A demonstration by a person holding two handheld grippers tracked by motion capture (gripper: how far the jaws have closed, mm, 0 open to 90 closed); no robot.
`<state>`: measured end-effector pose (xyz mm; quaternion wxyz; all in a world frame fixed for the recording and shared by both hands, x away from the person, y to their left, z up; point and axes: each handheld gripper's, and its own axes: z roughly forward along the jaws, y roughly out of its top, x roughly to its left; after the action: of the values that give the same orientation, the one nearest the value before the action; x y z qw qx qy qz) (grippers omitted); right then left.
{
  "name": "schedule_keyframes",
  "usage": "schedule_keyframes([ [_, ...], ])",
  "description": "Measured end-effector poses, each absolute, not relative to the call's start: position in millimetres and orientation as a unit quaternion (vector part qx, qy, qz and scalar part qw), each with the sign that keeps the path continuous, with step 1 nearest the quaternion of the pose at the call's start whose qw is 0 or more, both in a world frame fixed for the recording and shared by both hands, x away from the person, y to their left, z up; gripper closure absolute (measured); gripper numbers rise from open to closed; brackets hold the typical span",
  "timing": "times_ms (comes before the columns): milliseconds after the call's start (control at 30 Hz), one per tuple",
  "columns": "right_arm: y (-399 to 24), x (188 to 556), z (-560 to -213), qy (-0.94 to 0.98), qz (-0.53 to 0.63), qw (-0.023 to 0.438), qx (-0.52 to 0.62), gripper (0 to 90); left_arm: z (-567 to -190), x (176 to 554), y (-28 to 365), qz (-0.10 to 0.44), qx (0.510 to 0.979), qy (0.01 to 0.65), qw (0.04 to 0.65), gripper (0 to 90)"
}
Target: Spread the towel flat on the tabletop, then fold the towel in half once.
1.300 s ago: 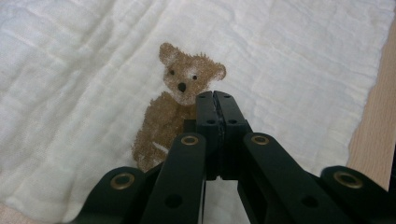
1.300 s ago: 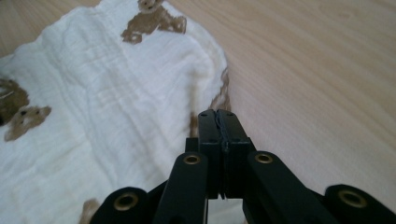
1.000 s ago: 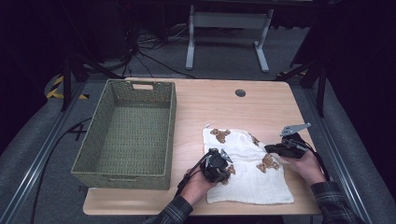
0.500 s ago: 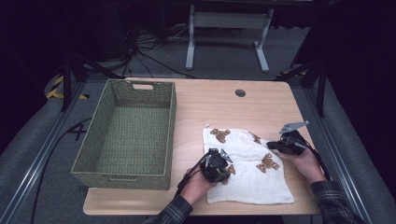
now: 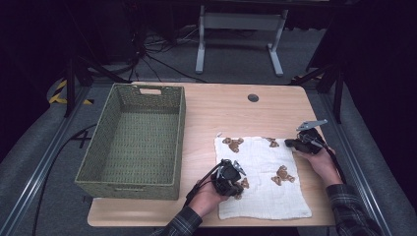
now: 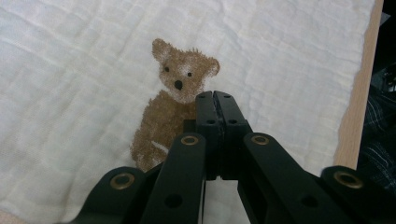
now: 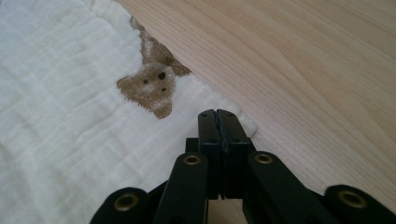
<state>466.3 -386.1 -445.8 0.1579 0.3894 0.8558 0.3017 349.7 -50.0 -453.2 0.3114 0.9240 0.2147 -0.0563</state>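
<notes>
Wooden table (image 5: 275, 110) — wicker basket (image 5: 133, 142), white cloth (image 5: 260, 182) (bear-printed) — lying flat.

The cloth (image 5: 260, 187) is cream-white, printed with brown teddy bears with pale muzzles. The basket (image 5: 133, 142) is woven olive-green. The desk (image 5: 236, 110) is light wood grain. Both sleeves are dark plaid.

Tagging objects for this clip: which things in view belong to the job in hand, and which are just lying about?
In the job:
- white cloth with bear prints
- left gripper, shut, over the cloth
- right gripper, shut, at the cloth's edge

Lying about:
- green woven basket, empty
- table
- round grommet
</notes>
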Motion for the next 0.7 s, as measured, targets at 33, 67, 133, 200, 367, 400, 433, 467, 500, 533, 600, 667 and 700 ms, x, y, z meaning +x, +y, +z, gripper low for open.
schedule_keyframes([
  [33,-386.1,466.5,-446.0,0.856,0.302,0.159,0.389,89.5,-452.3,350.4,-49.3,-0.053,0.926,0.211,0.308,89.6],
  [67,-386.2,466.1,-445.5,0.855,0.304,0.158,0.389,89.3,-450.7,351.4,-48.1,-0.050,0.928,0.210,0.303,88.2],
  [133,-386.7,464.6,-443.0,0.854,0.313,0.153,0.387,87.2,-450.9,352.1,-47.3,-0.041,0.921,0.223,0.318,87.0],
  [200,-387.3,461.5,-438.2,0.850,0.328,0.148,0.386,83.6,-448.2,355.7,-44.7,-0.033,0.917,0.238,0.320,84.8],
  [367,-388.1,455.7,-432.3,0.847,0.344,0.141,0.379,75.1,-442.6,368.1,-40.1,0.001,0.908,0.263,0.327,74.6],
  [400,-388.1,454.8,-431.3,0.846,0.348,0.138,0.380,73.6,-440.3,370.7,-38.4,0.004,0.906,0.270,0.325,73.1],
  [433,-388.1,454.1,-430.7,0.845,0.351,0.138,0.379,72.0,-438.5,374.4,-36.2,0.014,0.902,0.278,0.330,71.8],
  [467,-388.2,453.3,-429.8,0.845,0.353,0.138,0.378,70.3,-437.5,376.9,-35.0,0.016,0.901,0.282,0.329,70.4],
  [500,-388.0,452.9,-429.6,0.846,0.353,0.141,0.375,69.0,-436.5,380.6,-33.8,0.023,0.900,0.285,0.329,68.8],
  [533,-387.7,452.2,-429.3,0.845,0.354,0.142,0.374,67.6,-435.7,383.9,-32.9,0.030,0.897,0.291,0.330,66.5],
  [600,-387.5,451.8,-429.0,0.845,0.355,0.140,0.374,66.9,-434.9,386.7,-31.7,0.033,0.895,0.298,0.331,63.9],
  [667,-387.0,451.8,-429.4,0.847,0.354,0.139,0.372,64.8,-434.1,393.9,-28.4,0.050,0.887,0.310,0.337,62.5],
  [700,-386.2,451.8,-429.7,0.846,0.356,0.138,0.373,64.2,-434.8,396.4,-27.6,0.055,0.883,0.316,0.343,61.3],
])
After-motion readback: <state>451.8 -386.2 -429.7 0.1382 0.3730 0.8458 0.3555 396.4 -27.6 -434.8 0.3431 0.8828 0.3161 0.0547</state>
